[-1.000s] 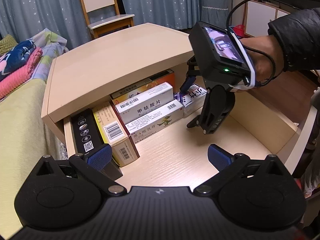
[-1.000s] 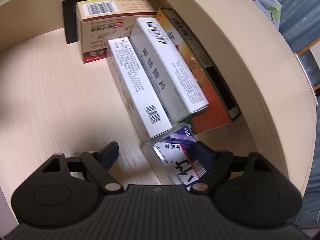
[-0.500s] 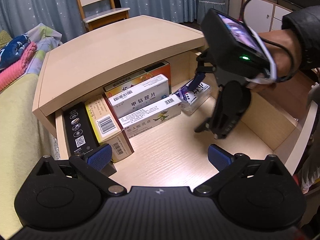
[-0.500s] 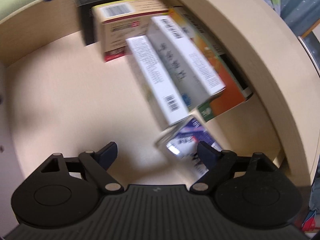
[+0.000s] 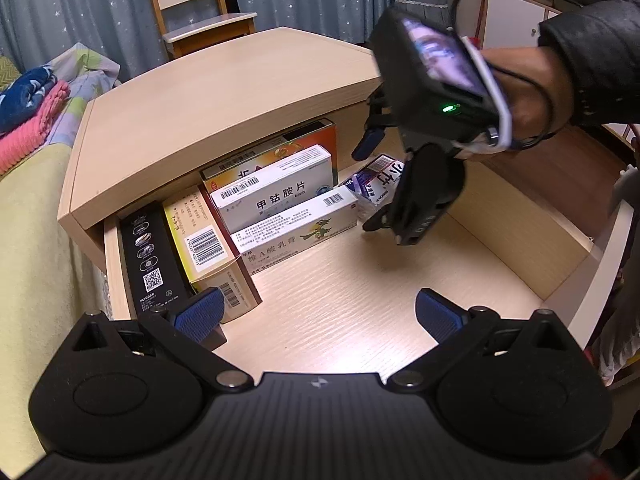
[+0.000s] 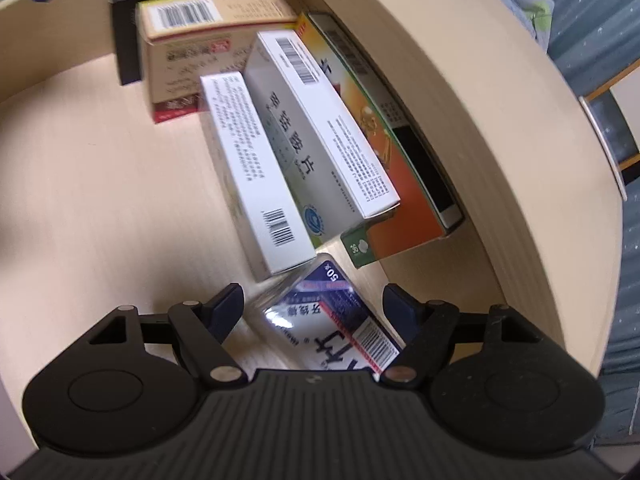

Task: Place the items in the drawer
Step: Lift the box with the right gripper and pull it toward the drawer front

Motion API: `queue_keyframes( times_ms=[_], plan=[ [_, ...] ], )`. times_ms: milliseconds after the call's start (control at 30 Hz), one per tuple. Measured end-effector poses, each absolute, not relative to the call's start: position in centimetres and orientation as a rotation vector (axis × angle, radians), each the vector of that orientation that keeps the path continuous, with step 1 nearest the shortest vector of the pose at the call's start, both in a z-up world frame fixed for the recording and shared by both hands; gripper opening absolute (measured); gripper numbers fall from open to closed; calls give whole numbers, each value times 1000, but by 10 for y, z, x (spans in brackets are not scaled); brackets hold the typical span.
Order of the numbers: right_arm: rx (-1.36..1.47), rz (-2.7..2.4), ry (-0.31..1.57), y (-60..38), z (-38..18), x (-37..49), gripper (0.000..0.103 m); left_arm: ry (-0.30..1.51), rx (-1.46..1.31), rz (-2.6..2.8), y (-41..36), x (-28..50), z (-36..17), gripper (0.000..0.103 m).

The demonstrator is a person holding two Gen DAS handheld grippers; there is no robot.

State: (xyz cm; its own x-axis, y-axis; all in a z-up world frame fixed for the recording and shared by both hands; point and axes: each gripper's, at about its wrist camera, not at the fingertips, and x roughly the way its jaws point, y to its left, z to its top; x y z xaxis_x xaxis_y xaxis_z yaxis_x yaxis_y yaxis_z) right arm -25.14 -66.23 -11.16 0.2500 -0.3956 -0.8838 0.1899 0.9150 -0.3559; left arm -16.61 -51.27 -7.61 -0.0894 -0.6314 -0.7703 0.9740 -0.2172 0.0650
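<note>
Drawer [image 5: 360, 300]: orange box [image 5: 320, 140] at 12 o'clock half hidden under the top. Right hand-held gripper [image 6: 314, 308] released, hovering over swab pack [image 6: 340, 320]; left hand-held gripper [image 5: 316, 314] released, empty.

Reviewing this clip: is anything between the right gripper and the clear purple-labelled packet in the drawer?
Nothing visible. The right gripper is open just above the purple-labelled packet, which lies on the drawer floor. The nearest white box sits beside the packet's far end, outside the fingers' path.
</note>
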Motion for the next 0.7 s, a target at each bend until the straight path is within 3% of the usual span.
queue_keyframes(
  times_ms=[100,700],
  plan=[
    [-88,-457,1251,-674,-112,-251,68,589,809,-1633,-513,-164,-76,102],
    [170,-390,1288,-625,-104,-282,68,620,786,-1633,-514,-160,-76,102]
  ],
)
